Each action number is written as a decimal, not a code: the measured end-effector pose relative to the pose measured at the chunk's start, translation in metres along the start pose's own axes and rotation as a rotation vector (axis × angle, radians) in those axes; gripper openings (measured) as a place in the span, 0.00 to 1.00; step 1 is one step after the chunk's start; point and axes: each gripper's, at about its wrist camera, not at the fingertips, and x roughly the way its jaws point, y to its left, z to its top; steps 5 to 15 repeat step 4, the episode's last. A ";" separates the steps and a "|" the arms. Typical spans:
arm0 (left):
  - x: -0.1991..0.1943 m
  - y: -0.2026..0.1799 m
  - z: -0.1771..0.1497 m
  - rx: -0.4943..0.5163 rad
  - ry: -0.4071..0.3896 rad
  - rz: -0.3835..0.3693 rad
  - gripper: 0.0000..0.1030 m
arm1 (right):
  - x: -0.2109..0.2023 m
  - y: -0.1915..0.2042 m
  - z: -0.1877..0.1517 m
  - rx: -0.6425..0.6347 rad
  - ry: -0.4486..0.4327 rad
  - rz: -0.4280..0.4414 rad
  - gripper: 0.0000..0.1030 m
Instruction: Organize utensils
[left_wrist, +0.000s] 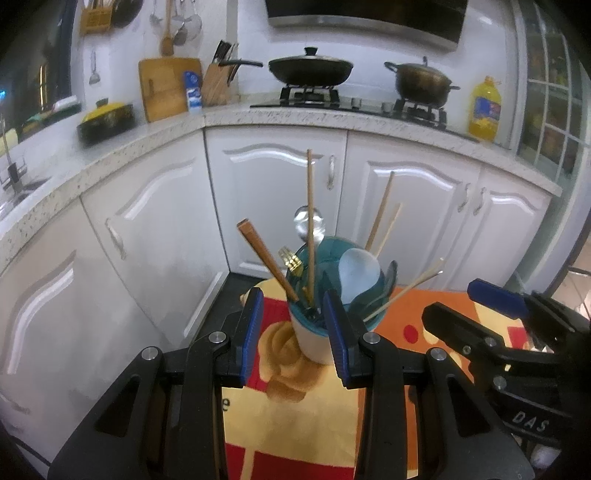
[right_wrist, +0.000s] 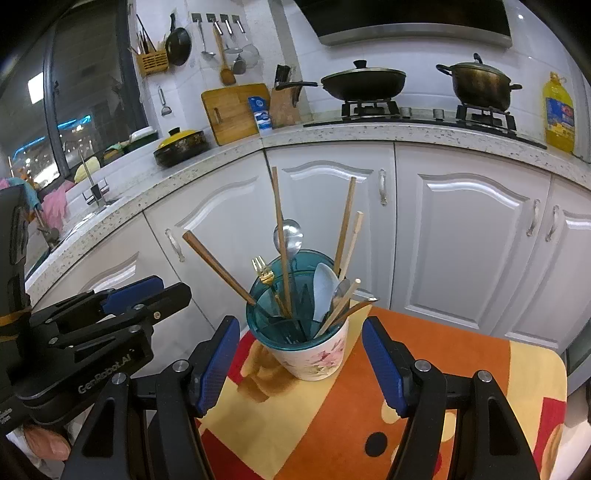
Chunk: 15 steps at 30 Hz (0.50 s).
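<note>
A white floral holder (left_wrist: 310, 343) (right_wrist: 317, 354) with a teal liner stands on the patterned tablecloth (right_wrist: 443, 350). In it are several wooden chopsticks (right_wrist: 218, 269), a gold fork (left_wrist: 290, 258) (right_wrist: 263, 273), a metal spoon (right_wrist: 293, 232) and a pale blue spoon (left_wrist: 358, 273) (right_wrist: 325, 284). My left gripper (left_wrist: 295, 332) (right_wrist: 176, 287) hovers open just short of the holder, to its left. My right gripper (right_wrist: 301, 363) (left_wrist: 447, 299) is open too, short of the holder on its right. Neither gripper's blue pads touch anything.
White cabinet doors (right_wrist: 461, 240) curve behind the table. The speckled counter (right_wrist: 369, 133) carries a wok (right_wrist: 362, 83), a pot (right_wrist: 480, 85), an oil bottle (right_wrist: 559, 114), a knife block, a cutting board and a yellow-lidded dish. A sink tap (right_wrist: 96, 192) is at the left.
</note>
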 end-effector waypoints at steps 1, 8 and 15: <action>0.000 -0.002 0.000 0.006 -0.006 0.000 0.32 | 0.000 -0.002 0.000 0.003 0.000 -0.002 0.65; 0.001 -0.005 -0.001 0.013 -0.003 -0.003 0.32 | 0.000 -0.009 -0.002 0.018 0.004 -0.010 0.65; 0.001 -0.005 -0.001 0.013 -0.003 -0.003 0.32 | 0.000 -0.009 -0.002 0.018 0.004 -0.010 0.65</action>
